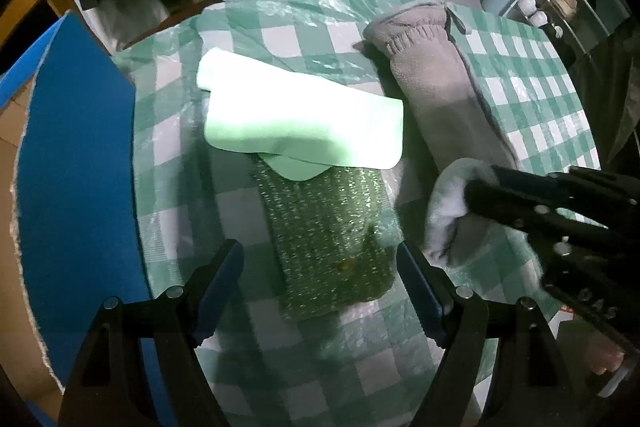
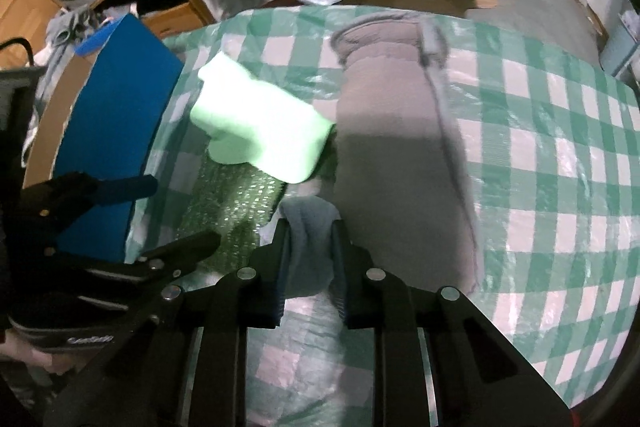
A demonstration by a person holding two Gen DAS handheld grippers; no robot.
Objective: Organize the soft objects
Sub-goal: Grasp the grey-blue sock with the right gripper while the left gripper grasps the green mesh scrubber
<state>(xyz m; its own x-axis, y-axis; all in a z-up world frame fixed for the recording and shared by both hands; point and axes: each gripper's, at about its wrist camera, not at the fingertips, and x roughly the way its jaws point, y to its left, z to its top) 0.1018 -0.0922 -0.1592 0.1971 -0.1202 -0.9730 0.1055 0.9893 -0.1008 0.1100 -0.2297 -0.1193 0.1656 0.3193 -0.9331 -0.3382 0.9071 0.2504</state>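
Got the grey sock pinched in my right gripper, just beside the green scrub pad. My left gripper is wide open around that pad, holding nothing. Pale green cloth lies across the pad's far end.

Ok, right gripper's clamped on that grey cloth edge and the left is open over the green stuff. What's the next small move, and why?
Probably lower the open left gripper onto the dark green sponge cloth and close. Its fingers already straddle that piece, which lies flat with the pale green foam overlapping its far end. The right gripper is shut on the grey cloth's near edge, so it should hold rather than pull.
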